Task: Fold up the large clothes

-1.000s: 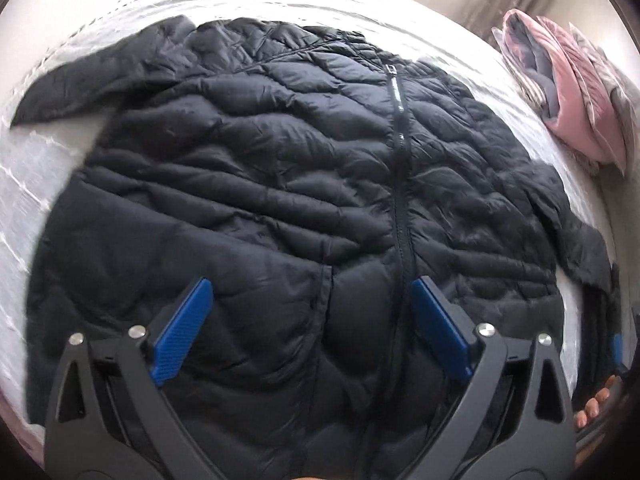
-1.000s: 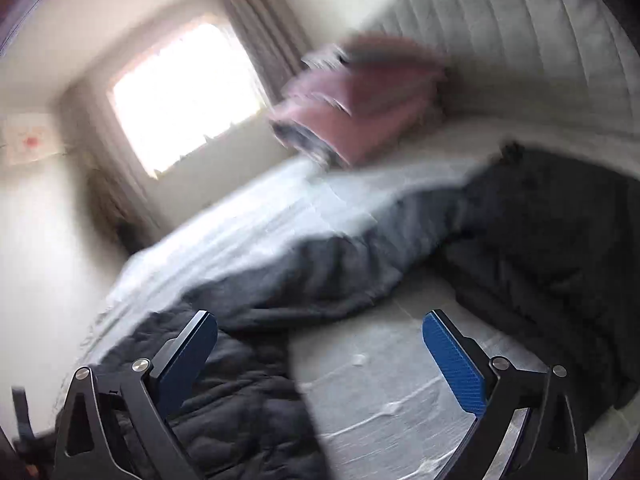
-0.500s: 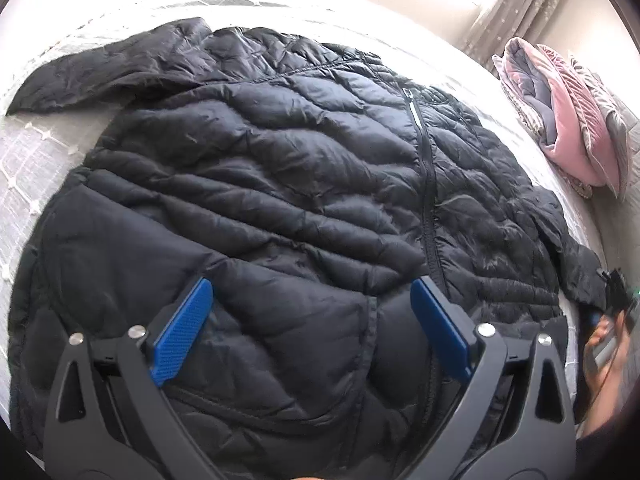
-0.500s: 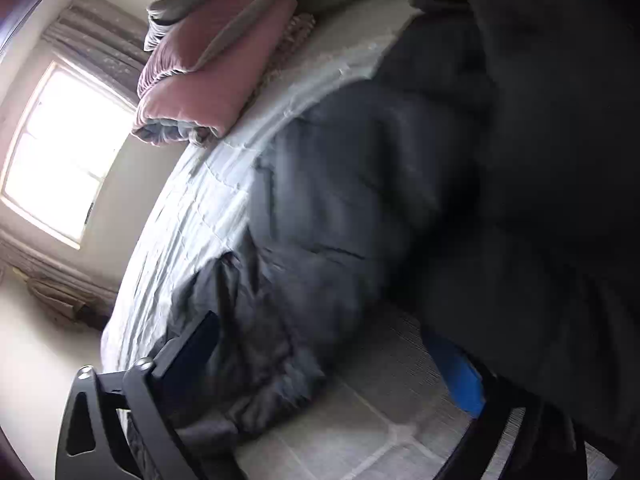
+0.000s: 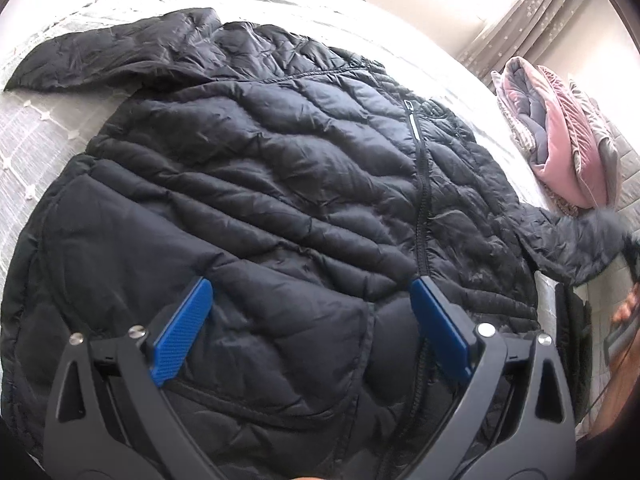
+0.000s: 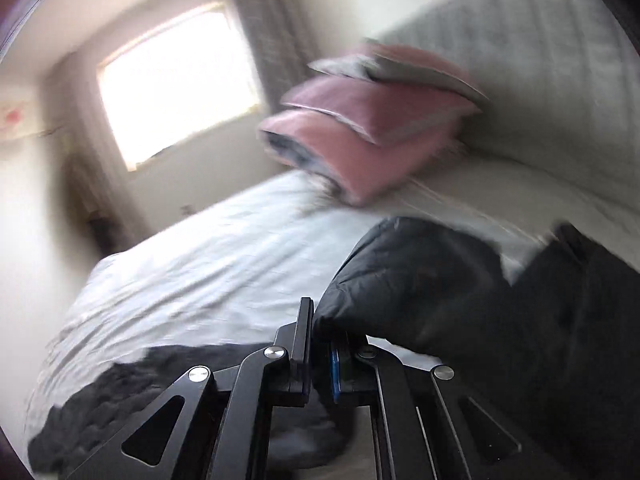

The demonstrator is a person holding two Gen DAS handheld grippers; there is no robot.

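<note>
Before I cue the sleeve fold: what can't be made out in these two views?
- Jacket hem, left wrist view: hidden behind the open left gripper and cut by the bottom edge.
- Sleeve cuff, right wrist view: blurred by motion; how deep it sits in the shut right gripper is unclear.
- Pink bedding: blurred, so item count unclear.

Ahead of our left fingers [image 5: 192, 332] the jacket [image 5: 280, 200] lies spread on the bed [image 5: 36, 132], its zipper [image 5: 422, 208] running away from the right-hand finger. One sleeve [image 5: 108, 56] stretches far ahead to the left; the other sleeve [image 5: 576, 248] reaches off to the right. Beyond that, far right, folded bedding [image 5: 560, 140] sits on the bed. In the right wrist view, the sleeve end [image 6: 400, 280] lies just ahead of our right fingers [image 6: 304, 336], bedding [image 6: 368, 136] further ahead, headboard [image 6: 540, 60] behind it, window [image 6: 176, 80] to the left.
</note>
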